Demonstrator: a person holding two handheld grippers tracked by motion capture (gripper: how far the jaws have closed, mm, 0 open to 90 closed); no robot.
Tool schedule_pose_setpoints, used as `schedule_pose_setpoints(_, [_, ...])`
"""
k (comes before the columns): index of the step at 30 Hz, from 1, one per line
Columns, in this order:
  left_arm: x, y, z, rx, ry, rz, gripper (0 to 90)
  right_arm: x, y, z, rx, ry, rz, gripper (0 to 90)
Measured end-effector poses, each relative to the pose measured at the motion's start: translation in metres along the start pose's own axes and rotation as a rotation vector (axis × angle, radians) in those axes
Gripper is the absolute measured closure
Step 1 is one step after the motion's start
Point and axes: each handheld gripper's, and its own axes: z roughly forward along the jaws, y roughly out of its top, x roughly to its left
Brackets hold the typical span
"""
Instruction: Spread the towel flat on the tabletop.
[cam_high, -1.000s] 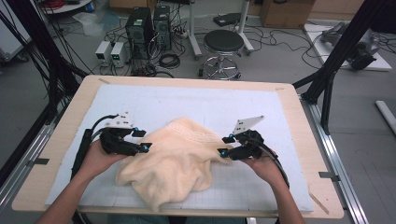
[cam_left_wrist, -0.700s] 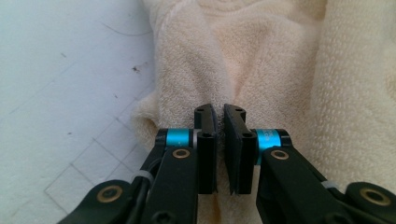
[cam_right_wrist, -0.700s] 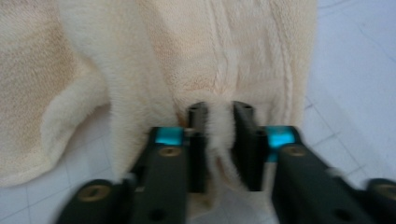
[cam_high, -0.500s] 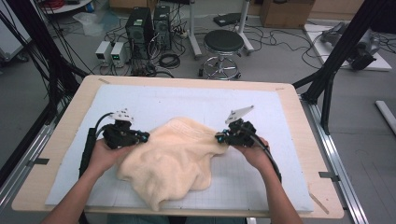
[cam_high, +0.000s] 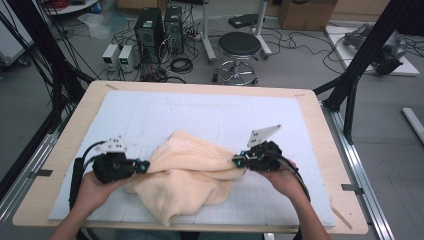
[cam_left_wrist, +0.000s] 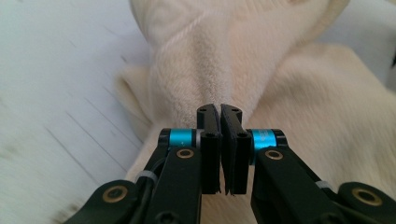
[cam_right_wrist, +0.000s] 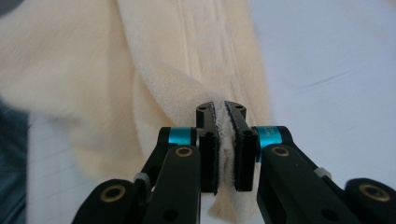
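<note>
The cream towel (cam_high: 185, 182) sags low-centre on the bench, stretched left-to-right between the left tool (cam_high: 142, 165) and right tool (cam_high: 239, 160), each clamped on an edge.

1. Your towel (cam_high: 185, 182) is a pale cream, fluffy cloth, crumpled and bunched low in the centre of the high view.
2. It lies on the white mat (cam_high: 200, 115), its upper edge stretched across the frame.
3. A woven band runs along that upper edge.
4. Its lower part sags in loose folds toward the frame's bottom.
</note>
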Motion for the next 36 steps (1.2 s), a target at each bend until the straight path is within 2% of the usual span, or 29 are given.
schedule_pose_setpoints(1, [-0.004, -0.01, 0.001, 0.003, -0.021, -0.012, 86.3, 0.0, 0.0, 0.0, 0.0, 0.0, 0.0, 84.0])
schedule_pose_setpoints(3, [-0.011, -0.025, 0.001, 0.016, -0.048, -0.017, 86.2, 0.014, -0.016, 0.014, 0.021, 0.043, -0.004, 83.4])
schedule_pose_setpoints(5, [-0.016, -0.032, 0.0, 0.018, -0.057, -0.01, 86.1, 0.017, -0.019, 0.017, 0.018, 0.057, 0.002, 82.6])
schedule_pose_setpoints(6, [-0.016, -0.032, -0.001, 0.019, -0.061, -0.004, 85.3, 0.019, -0.019, 0.018, 0.024, 0.054, -0.002, 78.9])
schedule_pose_setpoints(7, [-0.016, -0.03, -0.001, 0.016, -0.06, 0.002, 85.3, 0.019, -0.019, 0.018, 0.024, 0.054, -0.002, 78.9])
schedule_pose_setpoints(9, [-0.013, -0.023, -0.003, 0.015, -0.058, 0.016, 81.5, 0.015, -0.016, 0.014, -0.003, 0.06, 0.019, 72.9])
schedule_pose_setpoints(10, [-0.01, -0.018, -0.003, 0.012, -0.053, 0.02, 74.4, 0.009, -0.014, 0.007, -0.053, 0.049, 0.034, 68.4])
schedule_pose_setpoints(11, [-0.008, -0.013, -0.003, 0.008, -0.048, 0.024, 74.4, 0.009, -0.014, 0.007, -0.053, 0.049, 0.034, 68.4])
schedule_pose_setpoints(12, [-0.005, -0.008, -0.002, -0.003, -0.045, 0.023, 67.9, 0.002, -0.011, 0.002, -0.081, 0.046, 0.058, 65.7])
schedule_pose_setpoints(13, [-0.002, -0.002, -0.001, -0.009, -0.043, 0.028, 67.9, 0.002, -0.011, 0.002, -0.081, 0.046, 0.058, 65.7])
schedule_pose_setpoints(15, [0.004, 0.009, 0.0, -0.038, -0.009, 0.023, 59.2, -0.005, -0.009, 0.0, -0.078, 0.032, 0.074, 64.9])
schedule_pose_setpoints(16, [0.008, 0.015, 0.0, -0.056, -0.008, 0.013, 56.8, -0.008, -0.009, 0.0, -0.075, 0.022, 0.078, 64.5])
schedule_pose_setpoints(18, [0.017, 0.023, 0.0, -0.094, -0.006, -0.001, 56.1, -0.019, -0.007, -0.002, -0.094, -0.008, 0.099, 64.0])
schedule_pose_setpoints(19, [0.02, 0.027, 0.001, -0.1, 0.01, 0.002, 56.1, -0.019, -0.007, -0.002, -0.094, -0.008, 0.099, 64.0])
schedule_pose_setpoints(21, [0.027, 0.033, 0.006, -0.093, 0.038, 0.012, 55.6, -0.026, -0.007, 0.0, -0.069, -0.036, 0.115, 62.6])
schedule_pose_setpoints(22, [0.031, 0.035, 0.01, -0.088, 0.044, 0.005, 55.2, -0.03, -0.008, 0.003, -0.055, -0.044, 0.123, 61.2])
schedule_pose_setpoints(25, [0.042, 0.039, 0.025, -0.047, 0.06, -0.001, 54.3, -0.04, -0.012, 0.014, -0.01, -0.06, 0.17, 56.9])
schedule_pose_setpoints(27, [0.047, 0.039, 0.037, -0.025, 0.069, -0.007, 48.8, -0.047, -0.015, 0.023, 0.016, -0.037, 0.202, 51.2])
schedule_pose_setpoints(29, [0.052, 0.037, 0.05, 0.028, 0.053, -0.015, 41.6, -0.051, -0.018, 0.033, 0.047, 0.02, 0.242, 49.3])
schedule_pose_setpoints(30, [0.055, 0.036, 0.056, 0.058, 0.035, -0.033, 41.6, -0.052, -0.02, 0.036, 0.063, 0.043, 0.247, 49.6])
schedule_pose_setpoints(31, [0.057, 0.035, 0.061, 0.085, 0.022, -0.042, 46.9, -0.052, -0.022, 0.045, 0.099, 0.103, 0.263, 60.8])
schedule_pose_setpoints(32, [0.059, 0.033, 0.065, 0.101, -0.009, -0.046, 46.9, -0.052, -0.022, 0.045, 0.099, 0.103, 0.263, 60.8])
schedule_pose_setpoints(33, [0.059, 0.032, 0.068, 0.108, -0.025, -0.033, 58.7, -0.052, -0.023, 0.047, 0.107, 0.123, 0.246, 69.5])
schedule_pose_setpoints(34, [0.058, 0.032, 0.068, 0.106, -0.004, -0.02, 68.0, -0.05, -0.023, 0.049, 0.118, 0.134, 0.215, 81.1])
schedule_pose_setpoints(35, [0.057, 0.032, 0.067, 0.099, 0.015, -0.008, 75.4, -0.048, -0.021, 0.048, 0.126, 0.122, 0.192, 84.1])
schedule_pose_setpoints(36, [0.057, 0.033, 0.065, 0.079, 0.026, -0.022, 79.2, -0.048, -0.019, 0.046, 0.123, 0.098, 0.173, 85.2])
